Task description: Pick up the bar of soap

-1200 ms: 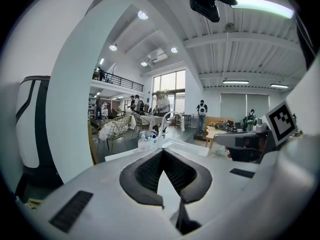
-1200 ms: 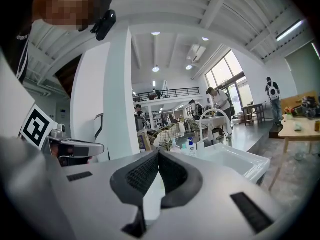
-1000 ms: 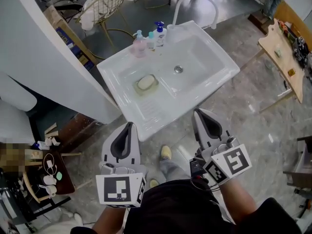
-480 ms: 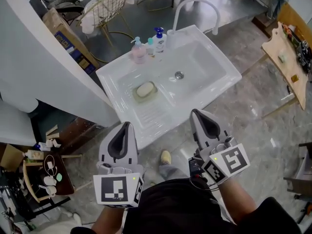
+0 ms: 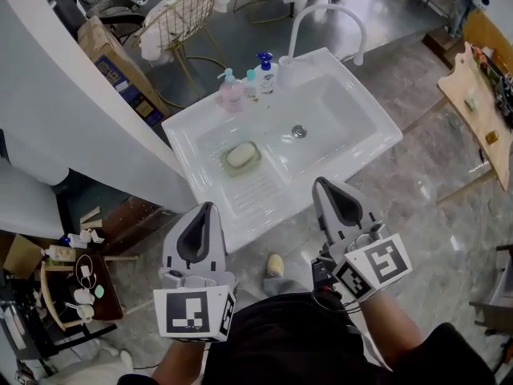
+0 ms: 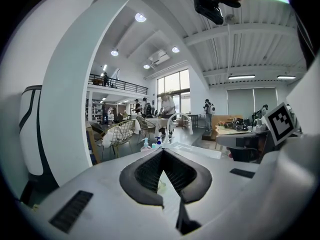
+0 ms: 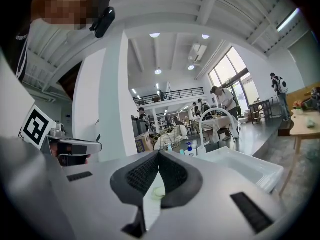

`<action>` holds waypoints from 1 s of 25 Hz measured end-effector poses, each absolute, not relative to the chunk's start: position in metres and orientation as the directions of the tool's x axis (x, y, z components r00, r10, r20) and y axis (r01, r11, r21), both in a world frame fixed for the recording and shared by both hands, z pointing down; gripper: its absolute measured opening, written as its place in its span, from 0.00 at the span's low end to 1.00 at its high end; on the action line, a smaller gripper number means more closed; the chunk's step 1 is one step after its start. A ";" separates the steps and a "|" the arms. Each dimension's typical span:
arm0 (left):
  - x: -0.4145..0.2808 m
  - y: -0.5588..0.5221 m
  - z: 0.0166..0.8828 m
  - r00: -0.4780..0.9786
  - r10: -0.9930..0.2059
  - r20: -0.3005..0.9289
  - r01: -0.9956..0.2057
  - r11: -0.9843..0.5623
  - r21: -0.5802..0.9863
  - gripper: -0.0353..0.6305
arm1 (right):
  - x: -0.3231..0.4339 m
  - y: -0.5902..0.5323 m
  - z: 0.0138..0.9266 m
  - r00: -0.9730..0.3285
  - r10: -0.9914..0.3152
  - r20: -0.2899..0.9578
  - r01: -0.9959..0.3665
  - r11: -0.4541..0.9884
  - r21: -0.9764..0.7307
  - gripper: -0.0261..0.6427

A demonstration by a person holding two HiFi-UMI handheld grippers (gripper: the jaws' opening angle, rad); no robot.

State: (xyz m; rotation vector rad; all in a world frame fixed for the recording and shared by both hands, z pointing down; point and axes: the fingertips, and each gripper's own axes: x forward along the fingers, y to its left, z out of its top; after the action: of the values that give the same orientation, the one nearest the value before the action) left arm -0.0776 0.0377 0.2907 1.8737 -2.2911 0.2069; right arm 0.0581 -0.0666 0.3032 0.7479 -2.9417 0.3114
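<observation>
Shown by the head view alone: bar of soap (image 5: 240, 156), pale, lying in a shallow dish (image 5: 256, 164) on the left, ribbed side of a white sink (image 5: 345, 111), well ahead of both tools and untouched. Low in that frame, side by side: left hand-held gripper (image 5: 209, 208) and right hand-held gripper (image 5: 322, 184), each pressed together at the tips, pinching nothing.

Shown by the two gripper views alone: dark ribbed pads closed to a point, a high white ceiling with round lights, a mezzanine railing, tall windows, several people standing far off.

Underfoot, grey veined stone floor (image 5: 417, 207). To the sides, a wire chair (image 5: 180, 14), a cardboard box (image 5: 112, 58) and a wooden worktop (image 5: 481, 95).

Counted: one soap, one dish, one arched tap (image 5: 325, 13), three pump bottles (image 5: 264, 69) along the sink's back rim, two hand-held grippers.
</observation>
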 end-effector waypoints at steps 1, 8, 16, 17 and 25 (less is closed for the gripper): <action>-0.077 0.037 0.291 -0.196 -0.955 0.221 -0.980 0.201 -0.001 0.06 | 0.058 -0.068 0.303 -0.877 -0.461 0.133 -0.479 0.860 -0.176 0.05; -0.073 0.031 0.288 -0.200 -0.954 0.223 -0.979 0.202 -0.011 0.06 | 0.060 -0.076 0.301 -0.882 -0.457 0.115 -0.471 0.862 -0.186 0.05; -0.066 0.018 0.278 -0.191 -0.962 0.196 -0.982 0.189 -0.029 0.06 | 0.058 -0.083 0.296 -0.890 -0.445 0.105 -0.457 0.871 -0.179 0.05; -0.067 0.018 0.277 -0.193 -0.962 0.195 -0.981 0.191 -0.030 0.06 | 0.058 -0.083 0.295 -0.891 -0.443 0.103 -0.455 0.873 -0.178 0.05; -0.075 0.023 0.270 -0.217 -0.959 0.180 -0.976 0.214 -0.039 0.06 | 0.051 -0.081 0.293 -0.898 -0.431 0.092 -0.441 0.880 -0.179 0.05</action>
State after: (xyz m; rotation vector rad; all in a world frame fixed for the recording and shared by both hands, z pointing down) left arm -0.0752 0.0234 0.2700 1.8876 -2.3540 0.2173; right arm 0.0510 -0.0808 0.2930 0.6951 -2.9974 0.3036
